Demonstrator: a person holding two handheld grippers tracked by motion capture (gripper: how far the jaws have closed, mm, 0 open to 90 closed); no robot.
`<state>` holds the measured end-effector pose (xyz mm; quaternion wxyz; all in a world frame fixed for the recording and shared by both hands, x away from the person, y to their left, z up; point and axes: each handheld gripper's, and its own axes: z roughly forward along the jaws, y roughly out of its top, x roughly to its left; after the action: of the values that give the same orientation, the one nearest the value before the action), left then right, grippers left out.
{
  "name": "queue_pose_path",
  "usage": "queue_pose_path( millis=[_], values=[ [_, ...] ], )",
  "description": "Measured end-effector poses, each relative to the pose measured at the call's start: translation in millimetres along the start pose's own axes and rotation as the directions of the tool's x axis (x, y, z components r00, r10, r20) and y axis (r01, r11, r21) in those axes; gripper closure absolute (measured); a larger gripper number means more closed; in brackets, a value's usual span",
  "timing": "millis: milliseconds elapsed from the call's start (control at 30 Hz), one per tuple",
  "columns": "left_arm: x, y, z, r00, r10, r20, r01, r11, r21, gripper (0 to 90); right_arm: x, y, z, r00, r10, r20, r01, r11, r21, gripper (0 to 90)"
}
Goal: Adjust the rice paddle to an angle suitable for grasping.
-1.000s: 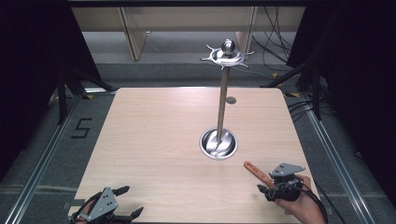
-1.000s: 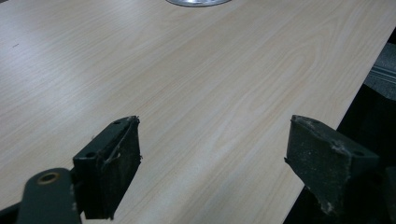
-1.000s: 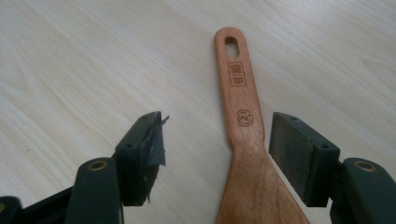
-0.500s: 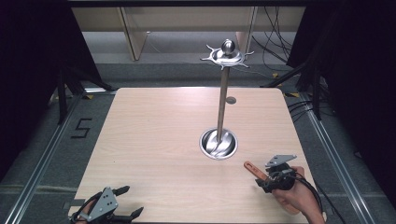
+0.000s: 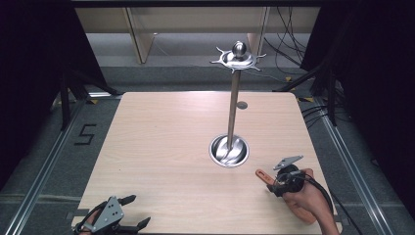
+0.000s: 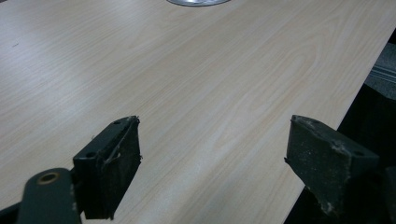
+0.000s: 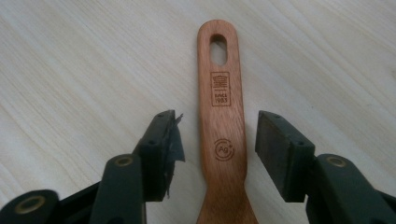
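- The right gripper [image 7: 217,140] is hovering low over the table [image 5: 166,142] near its front right corner, with its jaws straddling a wooden handle [image 7: 223,116] that is lying flat on the top.
- Those jaws have just been closing, yet a gap is showing on each side of the handle, so the pads are not pinching it (the handle has a slot at its far end and a stamped mark below that).
- From above, the handle [image 5: 263,175] is sticking out from under the right gripper [image 5: 274,184] toward a metal stand [image 5: 230,149], whose round base is sitting just beyond it.
- The left gripper [image 5: 132,213] is resting at the front left edge, jaws spread wide over bare wood and gripping nothing.
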<state>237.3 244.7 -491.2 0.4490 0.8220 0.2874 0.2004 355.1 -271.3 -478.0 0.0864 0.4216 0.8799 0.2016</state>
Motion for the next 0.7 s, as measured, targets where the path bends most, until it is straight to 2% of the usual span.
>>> queue_pose_path(
  millis=[33, 67, 100, 133, 167, 233, 300, 400, 433, 467, 500, 533, 567, 633, 667, 700],
  values=[
    [-0.8, -0.1, 0.2, 0.9998, -0.019, 0.001, 0.019, 0.9998, -0.002, 17.1, -1.1, 1.8, 0.8, 1.0, -0.001, -0.006, 0.001, 1.0, 0.007, 50.2],
    [0.4, 0.3, 0.2, 1.0, 0.001, 0.0, -0.001, 1.0, -0.003, 17.1, -1.9, 3.3, 1.6, 0.9999, -0.003, -0.01, 0.003, 1.0, 0.008, 51.1],
    [0.4, 0.3, 0.2, 1.0, 0.001, 0.0, -0.001, 1.0, -0.003, 17.1, -1.9, 4.9, 1.5, 1.0, 0.008, 0.002, -0.008, 1.0, 0.018, 52.1],
    [-1.2, -0.2, 1.4, 0.9998, -0.02, 0.005, 0.02, 0.9997, -0.011, 17.1, -1.9, 4.9, 1.5, 1.0, 0.008, 0.002, -0.008, 1.0, 0.018, 52.1],
    [-1.1, 0.0, 0.5, 0.9998, -0.016, 0.007, 0.016, 0.9998, 0.007, 17.1, -3.0, 9.5, 1.5, 1.0, -0.002, -0.01, 0.002, 0.999, 0.032, 55.8],
    [-1.0, 0.2, 0.2, 0.9999, -0.016, 0.007, 0.015, 0.9999, 0.005, 17.1, -4.0, 13.4, 1.3, 0.9998, -0.017, -0.008, 0.017, 0.999, 0.047, 56.9],
    [-0.2, 0.4, 0.1, 1.0, 0.003, 0.001, -0.003, 1.0, -0.001, 17.1, -4.5, 17.9, 0.9, 0.9995, -0.031, -0.009, 0.032, 0.998, 0.059, 57.3],
    [-0.1, 0.3, -0.1, 1.0, 0.002, 0.002, -0.002, 1.0, -0.001, 17.1, -4.7, 22.3, 1.9, 0.999, -0.044, -0.007, 0.045, 0.996, 0.08, 57.6],
    [0.0, 0.4, -0.1, 1.0, 0.003, 0.002, -0.003, 1.0, -0.001, 17.1, -5.2, 25.2, 2.7, 0.9995, -0.031, -0.008, 0.031, 0.994, 0.102, 57.8],
    [0.0, 0.4, -0.1, 1.0, 0.003, 0.002, -0.003, 1.0, -0.001, 17.1, -5.2, 25.2, 2.7, 0.9995, -0.031, -0.008, 0.031, 0.994, 0.102, 57.8],
    [-1.3, 0.2, 0.2, 0.9999, -0.014, 0.009, 0.014, 0.9999, 0.001, 17.1, -8.1, 27.0, 4.9, 0.9984, -0.056, -0.001, 0.056, 0.994, 0.096, 58.5],
    [-1.6, 0.2, 0.1, 0.9998, -0.018, 0.01, 0.018, 0.9998, 0.003, 17.1, -4.5, 26.8, 5.2, 0.9996, -0.01, -0.027, 0.013, 0.993, 0.114, 58.6],
    [-0.8, 0.3, 0.5, 1.0, -0.003, 0.003, 0.003, 1.0, -0.007, 17.1, -8.2, 27.6, 5.7, 0.9985, -0.052, -0.015, 0.054, 0.993, 0.109, 58.7],
    [-0.1, 0.5, 0.0, 1.0, 0.003, 0.003, -0.003, 1.0, 0.0, 17.1, -7.8, 27.7, 6.6, 0.9987, -0.047, -0.02, 0.049, 0.992, 0.114, 58.7],
    [-1.3, 0.2, 0.2, 0.9999, -0.013, 0.008, 0.013, 0.9999, 0.005, 17.1, -9.1, 28.0, 9.6, 0.9978, -0.065, -0.013, 0.066, 0.991, 0.118, 58.8],
    [-1.4, 0.3, 0.3, 0.9998, -0.015, 0.009, 0.015, 0.9999, 0.004, 17.1, -8.5, 27.5, 8.9, 0.9978, -0.063, -0.019, 0.065, 0.99, 0.125, 59.2]
  ],
)
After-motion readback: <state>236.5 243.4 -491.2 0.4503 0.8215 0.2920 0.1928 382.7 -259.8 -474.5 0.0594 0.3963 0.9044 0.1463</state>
